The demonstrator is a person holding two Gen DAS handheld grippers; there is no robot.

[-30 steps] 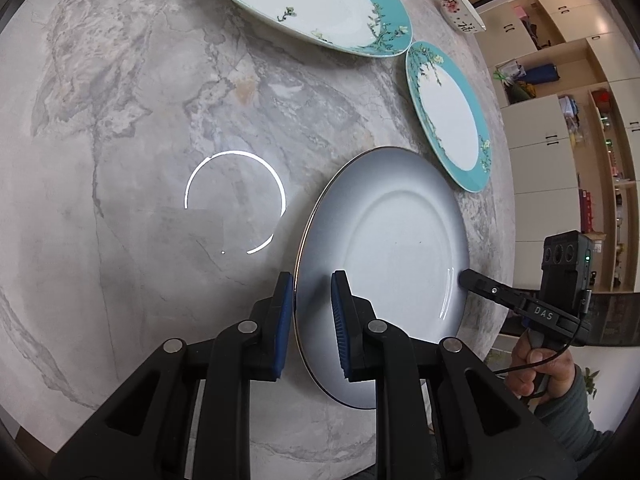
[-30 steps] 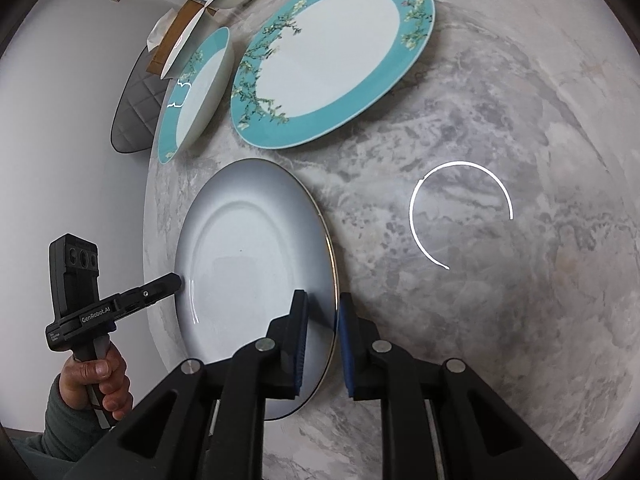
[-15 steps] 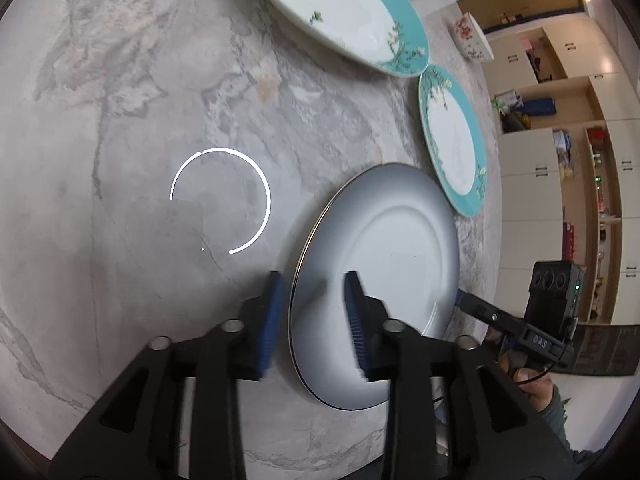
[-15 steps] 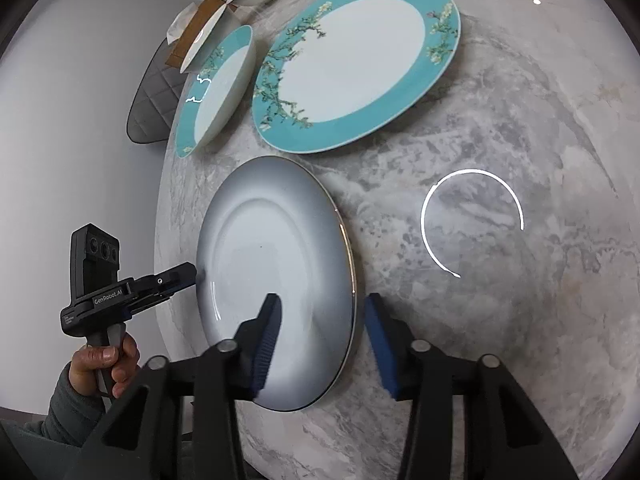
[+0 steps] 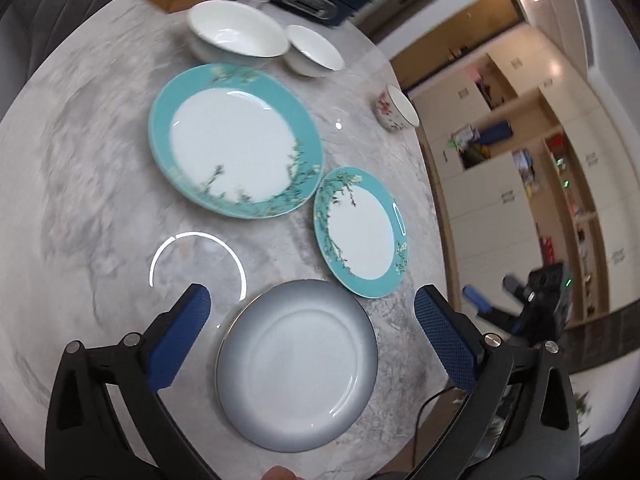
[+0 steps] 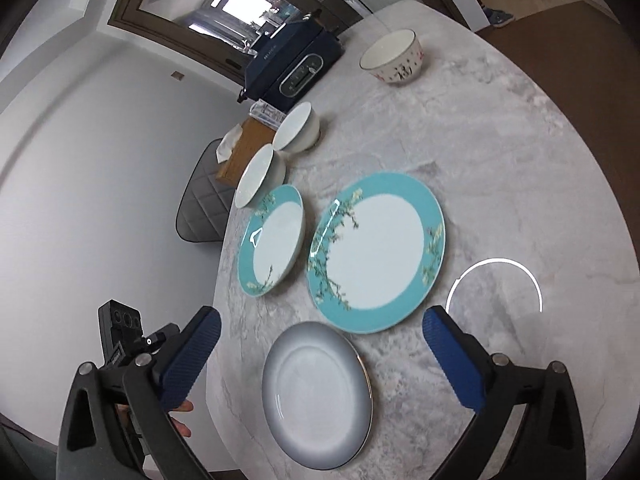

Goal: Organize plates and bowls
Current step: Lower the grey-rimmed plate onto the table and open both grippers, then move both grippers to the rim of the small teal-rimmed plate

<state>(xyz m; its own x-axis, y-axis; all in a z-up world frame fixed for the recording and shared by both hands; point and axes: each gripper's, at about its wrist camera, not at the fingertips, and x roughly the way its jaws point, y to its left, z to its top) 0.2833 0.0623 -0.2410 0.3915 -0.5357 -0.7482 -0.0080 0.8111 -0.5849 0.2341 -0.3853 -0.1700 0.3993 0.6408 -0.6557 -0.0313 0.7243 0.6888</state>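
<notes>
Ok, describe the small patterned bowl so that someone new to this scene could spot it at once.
Start at the marble table and look past the teal plates to its far end. The patterned bowl stands there alone, well apart from the two plain white bowls near the wooden box. It alone has red markings on its outside and a thin dark rim.

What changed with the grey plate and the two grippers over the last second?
Both grippers let go: the left gripper and right gripper, each clamped on the grey plate's rim a second ago, are opening wide and have lifted away. The plate lies flat on the marble table. The teal plates kept their places.
</notes>
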